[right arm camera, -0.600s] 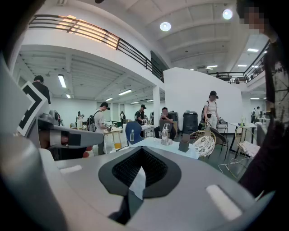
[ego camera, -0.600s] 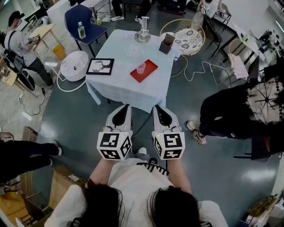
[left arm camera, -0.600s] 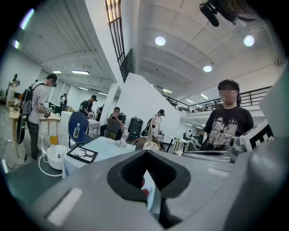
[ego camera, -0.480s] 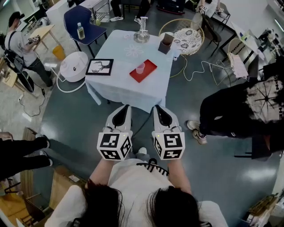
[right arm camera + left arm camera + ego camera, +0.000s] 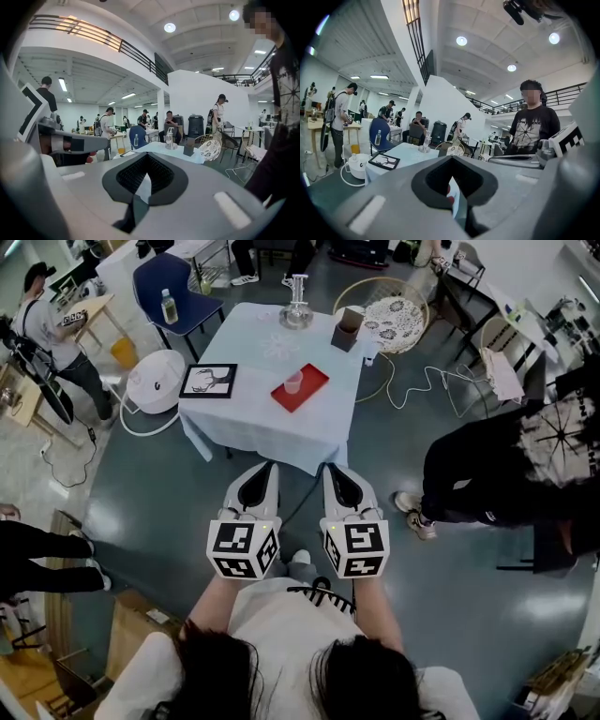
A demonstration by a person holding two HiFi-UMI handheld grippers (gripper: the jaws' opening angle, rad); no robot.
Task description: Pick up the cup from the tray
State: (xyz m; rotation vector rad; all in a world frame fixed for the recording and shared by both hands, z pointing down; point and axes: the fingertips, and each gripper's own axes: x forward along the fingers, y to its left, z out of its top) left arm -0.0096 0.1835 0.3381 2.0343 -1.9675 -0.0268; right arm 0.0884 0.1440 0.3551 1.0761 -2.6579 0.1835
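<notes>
Quick count first: two grippers, one cup, one tray, one surface. My left gripper (image 5: 265, 467) and right gripper (image 5: 334, 469) are side by side, well short of the red tray (image 5: 315, 380), on my side of it and out over the floor rather than over the surface (image 5: 253, 423). On both of them the fingers are pressed together with nothing between them, so I'm not holding anything at all.

The cup (image 5: 294, 382), small and pale pinkish, stands upright on the tray, roughly in the middle of it. Other stuff, all relative to the tray: one framed picture (image 5: 208, 381) lies to its left, one glass stand (image 5: 298, 311) sits beyond it at the far edge, and one brown box (image 5: 348, 330) is beyond it to the right.

Versus half a second ago, honestly not much. Both grippers are in the same spot and just as closed, and the cup hasn't budged from the tray. The whole surface sits a touch higher in my head view, and somebody's legs (image 5: 47, 549) way off to the tray's lower left have shuffled along.
</notes>
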